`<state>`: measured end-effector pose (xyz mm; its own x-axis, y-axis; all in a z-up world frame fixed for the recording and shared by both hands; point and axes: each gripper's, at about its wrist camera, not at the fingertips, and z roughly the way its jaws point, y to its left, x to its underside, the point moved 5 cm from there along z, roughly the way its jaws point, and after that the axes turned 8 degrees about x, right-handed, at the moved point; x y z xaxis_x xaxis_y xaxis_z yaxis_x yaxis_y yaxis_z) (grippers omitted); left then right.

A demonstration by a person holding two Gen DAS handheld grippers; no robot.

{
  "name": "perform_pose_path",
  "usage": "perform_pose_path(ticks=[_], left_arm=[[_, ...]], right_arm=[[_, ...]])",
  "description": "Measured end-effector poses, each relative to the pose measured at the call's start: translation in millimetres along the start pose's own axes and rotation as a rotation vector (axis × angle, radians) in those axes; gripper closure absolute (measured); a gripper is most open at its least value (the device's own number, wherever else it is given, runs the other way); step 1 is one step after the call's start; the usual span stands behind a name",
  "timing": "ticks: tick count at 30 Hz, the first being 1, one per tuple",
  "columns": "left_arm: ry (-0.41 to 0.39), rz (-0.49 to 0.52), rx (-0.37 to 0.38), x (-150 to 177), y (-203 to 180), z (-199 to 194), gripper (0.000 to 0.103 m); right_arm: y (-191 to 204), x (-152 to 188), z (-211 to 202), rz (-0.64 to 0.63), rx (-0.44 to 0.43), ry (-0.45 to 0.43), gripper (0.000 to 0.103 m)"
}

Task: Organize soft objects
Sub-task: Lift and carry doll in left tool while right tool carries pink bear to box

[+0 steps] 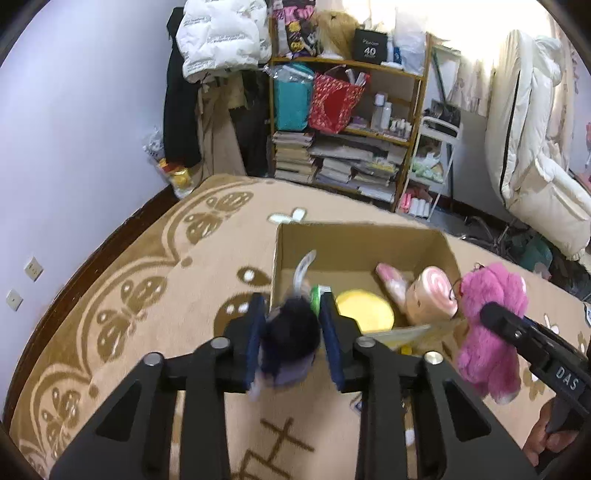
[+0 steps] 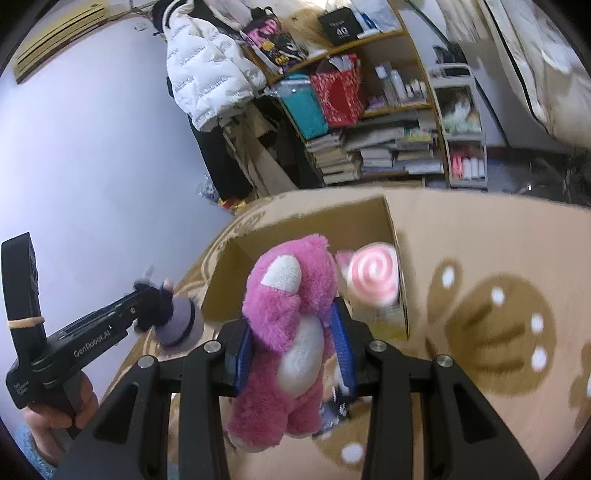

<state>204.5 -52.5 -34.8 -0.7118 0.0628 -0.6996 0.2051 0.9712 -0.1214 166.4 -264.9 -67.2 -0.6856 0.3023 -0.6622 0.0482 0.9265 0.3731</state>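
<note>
My left gripper (image 1: 293, 321) is shut on a small dark plush doll (image 1: 291, 334) with a purple body, held above the carpet just in front of the open cardboard box (image 1: 354, 240). From the right wrist view the same doll (image 2: 177, 325) hangs at the left gripper's tip, left of the box (image 2: 306, 221). My right gripper (image 2: 295, 339) is shut on a pink plush bear (image 2: 291, 325) with a white belly, raised before the box's near edge. In the left wrist view that bear (image 1: 491, 325) hangs at the right. Inside the box lie a pink swirl lollipop plush (image 1: 436, 295) and a yellow round cushion (image 1: 365, 310).
A tan patterned carpet (image 1: 147, 295) covers the floor. Behind the box stands a cluttered wooden shelf (image 1: 347, 129) with books and bags, and a white jacket (image 1: 221, 33) hangs to its left. A white padded cover (image 1: 532, 155) hangs at the right. A person's hand (image 2: 55, 410) grips the left handle.
</note>
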Motion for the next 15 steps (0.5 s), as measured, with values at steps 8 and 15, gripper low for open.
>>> perform_pose_path(ticks=[8, 15], left_arm=[[-0.014, 0.003, 0.106, -23, 7, 26, 0.101], [0.033, -0.045, 0.108, -21, 23, 37, 0.090]], right_arm=[[6, -28, 23, -0.004, 0.010, -0.027, 0.062], [9, -35, 49, 0.016, 0.005, 0.017, 0.061]])
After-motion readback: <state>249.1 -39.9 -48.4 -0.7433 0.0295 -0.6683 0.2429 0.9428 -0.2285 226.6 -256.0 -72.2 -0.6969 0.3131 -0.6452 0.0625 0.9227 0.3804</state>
